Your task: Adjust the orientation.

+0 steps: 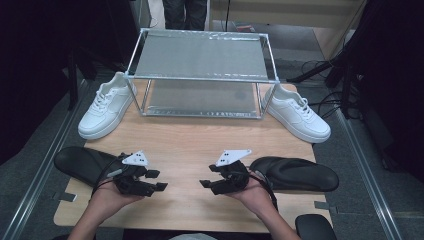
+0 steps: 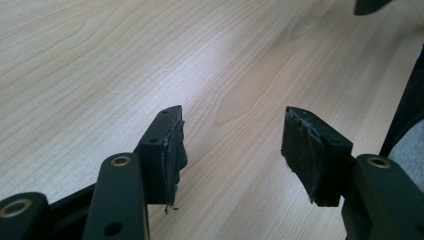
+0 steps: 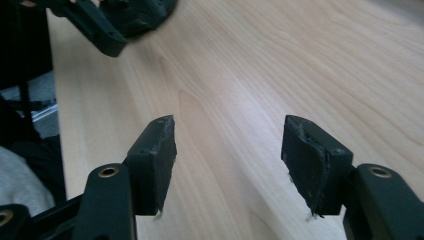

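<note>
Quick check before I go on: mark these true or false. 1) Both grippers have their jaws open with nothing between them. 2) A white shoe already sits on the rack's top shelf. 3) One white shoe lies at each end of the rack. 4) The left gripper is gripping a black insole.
1) True: the left gripper and right gripper are open over bare table.
2) False: the rack holds nothing on top.
3) True: left shoe, right shoe.
4) False: the left insole lies untouched beside it; the right insole too.
</note>
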